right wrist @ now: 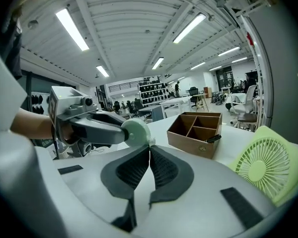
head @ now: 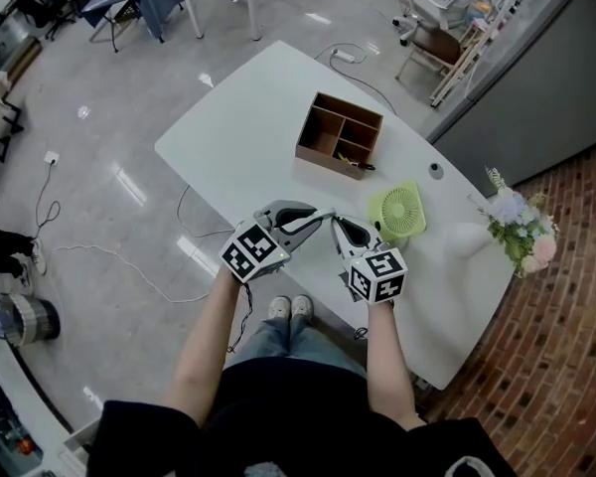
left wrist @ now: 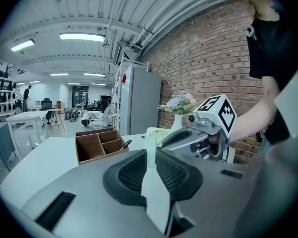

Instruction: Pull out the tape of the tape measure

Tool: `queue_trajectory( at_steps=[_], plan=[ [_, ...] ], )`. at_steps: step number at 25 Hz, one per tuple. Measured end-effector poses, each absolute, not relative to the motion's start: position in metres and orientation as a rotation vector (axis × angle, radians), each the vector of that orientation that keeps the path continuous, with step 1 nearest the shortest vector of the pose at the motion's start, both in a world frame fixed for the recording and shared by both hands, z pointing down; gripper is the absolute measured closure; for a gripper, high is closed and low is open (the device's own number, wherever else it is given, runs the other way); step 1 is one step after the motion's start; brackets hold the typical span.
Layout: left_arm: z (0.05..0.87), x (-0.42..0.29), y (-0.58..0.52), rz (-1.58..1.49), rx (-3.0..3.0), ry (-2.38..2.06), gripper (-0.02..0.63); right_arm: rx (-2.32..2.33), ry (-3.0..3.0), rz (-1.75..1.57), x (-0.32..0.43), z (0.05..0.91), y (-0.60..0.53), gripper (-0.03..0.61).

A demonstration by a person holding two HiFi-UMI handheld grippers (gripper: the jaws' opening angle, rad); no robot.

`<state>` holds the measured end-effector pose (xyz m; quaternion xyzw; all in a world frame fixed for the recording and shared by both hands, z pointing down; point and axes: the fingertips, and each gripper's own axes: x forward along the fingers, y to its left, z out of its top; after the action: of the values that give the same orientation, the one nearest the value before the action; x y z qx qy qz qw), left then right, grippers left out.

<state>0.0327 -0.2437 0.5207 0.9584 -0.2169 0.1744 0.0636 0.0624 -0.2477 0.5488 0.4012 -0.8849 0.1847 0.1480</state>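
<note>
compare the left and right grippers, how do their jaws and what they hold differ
The left gripper's jaws are held apart by the pale green tape measure that they clamp, while the right gripper's jaws are pressed together. The left gripper holds the thick round case. The right gripper pinches only what looks like the thin tape tip at the case's rim. Both have the same grey two-jaw build, and they meet at the tape measure.

Tape measure (right wrist: 135, 133) smooth plastic; organiser (head: 328, 159) matt wood; floor (head: 129, 97) glossy; wall (left wrist: 208, 58) rough brick.
</note>
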Motion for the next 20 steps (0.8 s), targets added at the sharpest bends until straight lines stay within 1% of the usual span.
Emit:
queue_trajectory(
  at_steps=[12, 20],
  plan=[
    [0.534, 0.01, -0.238, 0.6, 2.899, -0.618, 0.545, 1.329, -2.351, 0.338, 0.109, 0.553, -0.24, 0.575],
    [0.549, -0.002, -0.233, 0.675, 2.895, -0.572, 0.545, 1.458, -2.223, 0.289, 0.153, 0.56, -0.229, 0.575]
  ],
)
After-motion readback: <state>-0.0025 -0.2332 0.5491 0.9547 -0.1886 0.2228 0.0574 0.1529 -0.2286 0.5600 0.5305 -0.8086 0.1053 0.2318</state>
